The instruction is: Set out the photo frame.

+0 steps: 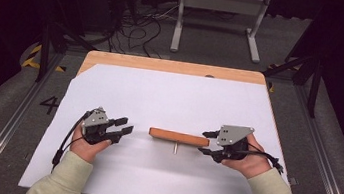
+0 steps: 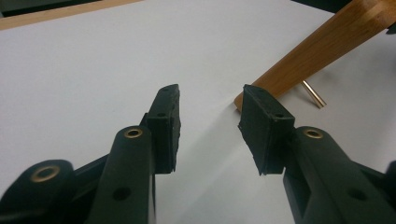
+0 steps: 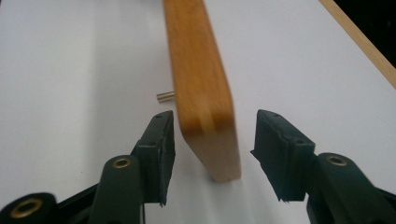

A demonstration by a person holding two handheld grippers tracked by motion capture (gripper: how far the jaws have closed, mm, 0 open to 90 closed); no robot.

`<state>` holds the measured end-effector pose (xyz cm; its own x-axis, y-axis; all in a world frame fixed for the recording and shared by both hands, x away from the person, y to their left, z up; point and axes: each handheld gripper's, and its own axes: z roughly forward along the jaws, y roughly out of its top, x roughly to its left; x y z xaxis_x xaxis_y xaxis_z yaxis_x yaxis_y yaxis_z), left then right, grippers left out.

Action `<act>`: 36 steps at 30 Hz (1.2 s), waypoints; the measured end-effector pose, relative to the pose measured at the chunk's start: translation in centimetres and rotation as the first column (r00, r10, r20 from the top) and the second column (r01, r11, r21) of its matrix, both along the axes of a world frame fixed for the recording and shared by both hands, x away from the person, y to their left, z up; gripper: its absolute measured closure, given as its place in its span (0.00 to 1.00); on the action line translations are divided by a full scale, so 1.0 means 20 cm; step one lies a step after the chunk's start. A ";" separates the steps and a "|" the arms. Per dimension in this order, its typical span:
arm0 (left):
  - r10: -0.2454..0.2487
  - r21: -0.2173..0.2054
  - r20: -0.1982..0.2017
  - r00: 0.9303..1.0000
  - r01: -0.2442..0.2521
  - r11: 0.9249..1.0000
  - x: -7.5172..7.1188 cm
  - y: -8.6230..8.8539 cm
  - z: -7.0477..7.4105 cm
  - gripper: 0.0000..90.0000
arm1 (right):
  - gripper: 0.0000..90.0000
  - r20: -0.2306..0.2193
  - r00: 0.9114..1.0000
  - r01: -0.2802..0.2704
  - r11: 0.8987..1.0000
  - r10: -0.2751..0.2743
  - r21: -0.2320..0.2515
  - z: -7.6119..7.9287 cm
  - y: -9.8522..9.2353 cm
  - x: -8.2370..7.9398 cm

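Worktop: wooden, covered by a large white sheet. Wooden block: long, lying mid-sheet between the two grippers, with a small metal pin sticking out from its near side. Left gripper: jaws apart, nothing between them, aimed at the block's left end and short of it. Right gripper: jaws apart, straddling the block's right end, pads clear of the wood on both sides.

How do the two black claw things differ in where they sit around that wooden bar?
The right gripper has the wooden bar's end between its jaws, with gaps on both sides; the left gripper has only white paper between its jaws and sits short of the bar. Both are open and hand-held.
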<state>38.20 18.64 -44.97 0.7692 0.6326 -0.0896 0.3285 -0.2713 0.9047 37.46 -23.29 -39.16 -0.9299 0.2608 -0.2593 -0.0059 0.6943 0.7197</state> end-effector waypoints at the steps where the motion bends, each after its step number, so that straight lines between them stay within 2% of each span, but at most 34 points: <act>1: 0.004 0.010 0.006 1.000 -0.004 1.000 0.00 0.00 0.00 0.63 | 0.52 -0.004 0.999 0.034 0.999 -0.034 0.003 0.00 -0.02 -0.01; 4: 0.020 0.018 0.008 1.000 -0.020 1.000 -0.01 0.01 0.01 0.62 | 0.56 -0.012 0.994 0.111 0.994 -0.112 -0.005 0.00 -0.09 -0.03; 5: 0.020 0.018 0.008 1.000 -0.020 1.000 -0.01 0.01 0.01 0.62 | 0.56 -0.012 0.994 0.111 0.994 -0.112 -0.005 0.00 -0.09 -0.03; 9: 0.037 0.027 0.016 0.999 -0.038 0.999 -0.02 0.02 0.02 0.61 | 0.75 -0.036 0.982 0.184 0.983 -0.183 0.023 -0.01 -0.16 -0.05; 10: 0.040 0.028 0.015 0.999 -0.040 0.999 -0.02 0.02 0.02 0.61 | 0.78 -0.029 0.980 0.197 0.980 -0.196 0.025 -0.01 -0.16 -0.05; 12: 0.052 0.029 0.025 0.998 -0.053 0.998 -0.02 0.03 0.02 0.60 | 0.84 -0.019 0.970 0.244 0.969 -0.243 0.048 -0.02 -0.18 -0.05; 15: 0.069 0.035 0.023 0.997 -0.070 0.997 -0.02 0.03 0.02 0.58 | 0.88 0.008 0.956 0.293 0.954 -0.294 0.061 -0.03 -0.19 -0.04; 17: 0.087 0.054 0.030 0.996 -0.088 0.995 -0.02 0.04 0.03 0.57 | 0.93 0.011 0.947 0.318 0.944 -0.320 0.084 -0.04 -0.19 -0.03; 20: 0.098 0.046 0.027 0.995 -0.099 0.994 -0.02 0.04 0.03 0.56 | 1.00 -0.016 0.939 0.344 0.934 -0.344 0.093 -0.05 -0.18 -0.02; 28: 0.111 0.065 0.020 0.994 -0.112 0.992 -0.01 0.05 0.03 0.55 | 1.00 -0.067 0.938 0.345 0.936 -0.341 0.072 -0.10 -0.13 0.04; 34: 0.109 0.073 0.016 0.994 -0.110 0.991 -0.01 0.05 0.02 0.54 | 1.00 -0.086 0.940 0.336 0.941 -0.331 0.039 -0.14 -0.10 0.08; 36: 0.106 0.076 0.016 0.994 -0.107 0.991 -0.01 0.05 0.02 0.54 | 1.00 -0.086 0.944 0.321 0.947 -0.317 0.031 -0.16 -0.09 0.08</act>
